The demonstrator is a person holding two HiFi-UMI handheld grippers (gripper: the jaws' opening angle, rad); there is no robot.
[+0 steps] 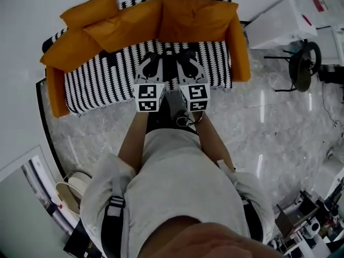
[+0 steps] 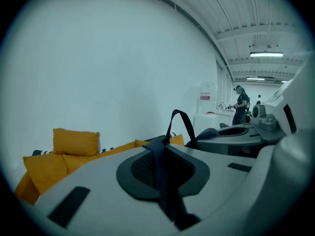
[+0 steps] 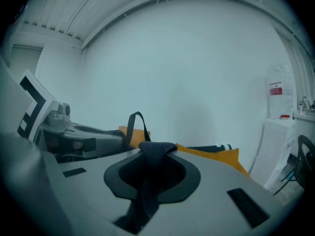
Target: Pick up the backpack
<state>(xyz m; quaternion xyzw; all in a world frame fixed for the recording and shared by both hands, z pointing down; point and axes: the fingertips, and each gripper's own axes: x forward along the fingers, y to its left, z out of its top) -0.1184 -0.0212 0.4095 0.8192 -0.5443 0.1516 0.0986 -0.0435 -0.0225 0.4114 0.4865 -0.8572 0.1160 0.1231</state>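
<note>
Both tools were clamped on the backpack [image 2: 161, 181]. The left hand-held gripper [image 1: 151, 66] had its jaws pinched onto a dark strap, and the right hand-held gripper [image 1: 189, 64] was pinched the same way on the second strap [image 3: 147, 181]. The two stood side by side, close together and level with each other, so neither hand was nearer the load. The pack's carry loop [image 2: 179, 124] stood up between them. By my reckoning the bag's body hung straight down below and between the jaws, its long axis upright. From above I could not pick it out clearly against the person's front. Any further lift would have to go straight up with both hands together, or the load would tip toward the lower strap. Just ahead stood the sofa [image 1: 107, 77], with a black-and-white striped cover and orange cushions [image 1: 129, 23]. Around it lay pale marble floor [image 1: 269, 128], a bare white wall behind and a white cabinet [image 1: 279, 23] to the right. Another person [image 2: 241, 107] stood well off at a far counter.
</note>
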